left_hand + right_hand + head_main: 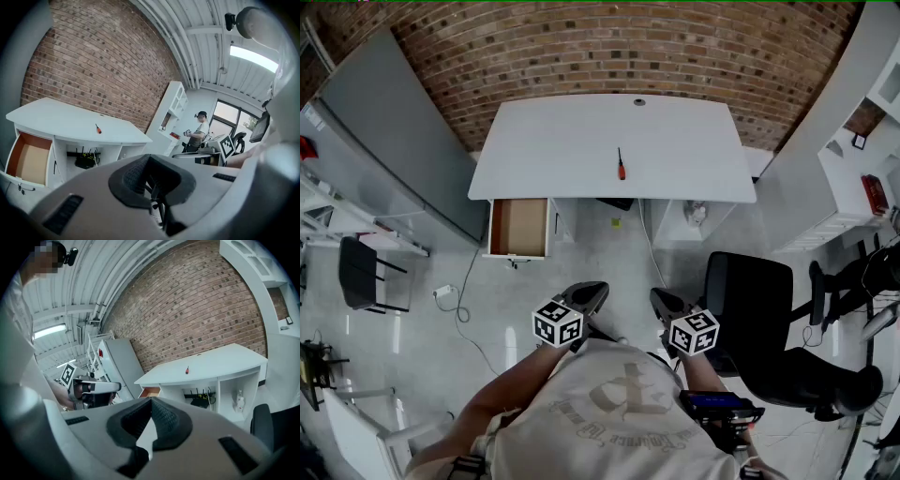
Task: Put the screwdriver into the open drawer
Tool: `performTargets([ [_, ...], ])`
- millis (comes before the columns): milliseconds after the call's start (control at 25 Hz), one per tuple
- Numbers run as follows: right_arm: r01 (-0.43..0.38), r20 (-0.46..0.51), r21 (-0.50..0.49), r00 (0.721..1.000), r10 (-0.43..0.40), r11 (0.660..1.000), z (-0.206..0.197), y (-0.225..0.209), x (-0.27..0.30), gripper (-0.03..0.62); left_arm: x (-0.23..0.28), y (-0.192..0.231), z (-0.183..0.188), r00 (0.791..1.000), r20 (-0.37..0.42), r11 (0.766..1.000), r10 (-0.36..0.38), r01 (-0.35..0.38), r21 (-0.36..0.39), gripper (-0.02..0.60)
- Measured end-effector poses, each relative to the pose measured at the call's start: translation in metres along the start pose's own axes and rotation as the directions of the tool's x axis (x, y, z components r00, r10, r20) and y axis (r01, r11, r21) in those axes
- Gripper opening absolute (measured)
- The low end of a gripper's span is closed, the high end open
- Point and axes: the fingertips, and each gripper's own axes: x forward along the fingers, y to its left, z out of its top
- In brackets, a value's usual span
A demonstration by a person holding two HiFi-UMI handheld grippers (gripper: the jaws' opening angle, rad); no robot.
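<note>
Grey shiny floor (609, 246) all around, seen from high up.

Closest, down low: left gripper (589, 292) and right gripper (664, 302), side by side with a gap between, each with a white cube of black square marks. Both held out over the floor, tipped a little down, pointing toward the desk.

Left gripper's dark fingers (131, 176) pressed together at the tips, pinching nothing. Right gripper's dark fingers (166, 417) pressed together too, pinching nothing.

Just right of the right gripper, big black office chair (752, 314).

Further on, open white drawer with a brown wooden inside (519, 227), pulled out under the front left corner of the wide white desk (562, 131). In the middle space under the desk, small black box with thin sticks on top (200, 401).

On the desk top, well apart from both grippers: thin screwdriver with a red handle (621, 165). Lying flat near the middle, a bit closer to the front edge than to the back edge. Red handle toward the front edge, dark tip toward the wall. Well to the right of the drawer, not in it.

Left of the desk, tall grey cabinet (389, 141). Right of the desk, white shelves (853, 183).

Farthest back, red-brown brick wall (581, 42).
</note>
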Motion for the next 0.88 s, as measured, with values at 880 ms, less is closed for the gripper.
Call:
performTargets([
  [880, 0.022, 0.044, 0.002, 0.999, -0.022, 1.000, 0.011, -0.010, -0.004, 0.021, 0.009, -0.005, 0.001, 1.000, 0.006, 1.000, 0.010, -0.010, 0.003, 0.020],
])
